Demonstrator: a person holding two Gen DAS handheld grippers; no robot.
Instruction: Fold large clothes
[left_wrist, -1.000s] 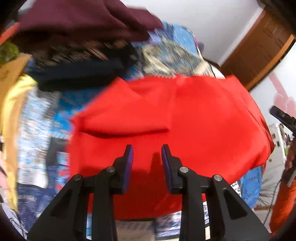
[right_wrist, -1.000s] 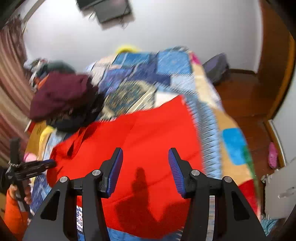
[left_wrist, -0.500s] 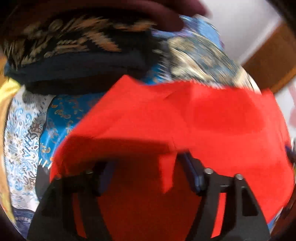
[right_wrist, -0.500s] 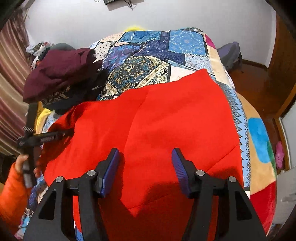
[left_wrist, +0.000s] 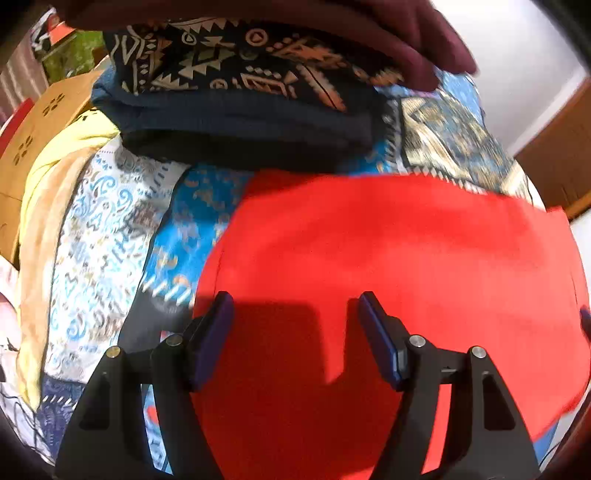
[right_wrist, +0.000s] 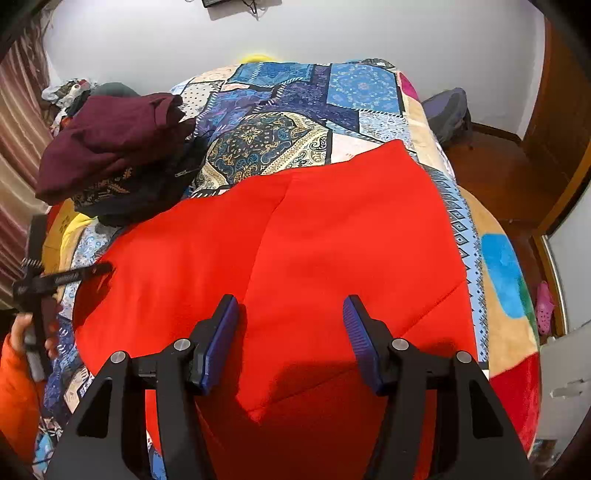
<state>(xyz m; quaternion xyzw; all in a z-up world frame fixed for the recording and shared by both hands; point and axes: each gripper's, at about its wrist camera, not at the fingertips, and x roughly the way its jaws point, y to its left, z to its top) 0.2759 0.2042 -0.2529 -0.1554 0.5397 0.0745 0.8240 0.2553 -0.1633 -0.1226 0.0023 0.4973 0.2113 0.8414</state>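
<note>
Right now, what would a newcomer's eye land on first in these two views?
The bright red garment spread flat across the patchwork bedspread fills both views. Behind it at the left sits a pile of folded clothes, maroon on top. Both pairs of jaws stand open above the red cloth, holding nothing.

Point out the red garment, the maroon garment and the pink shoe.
red garment (right_wrist: 332, 240): right wrist view, flat middle.
maroon garment (right_wrist: 110, 144): right wrist view, top of the pile.
pink shoe (right_wrist: 544, 308): right wrist view, its upper.
</note>
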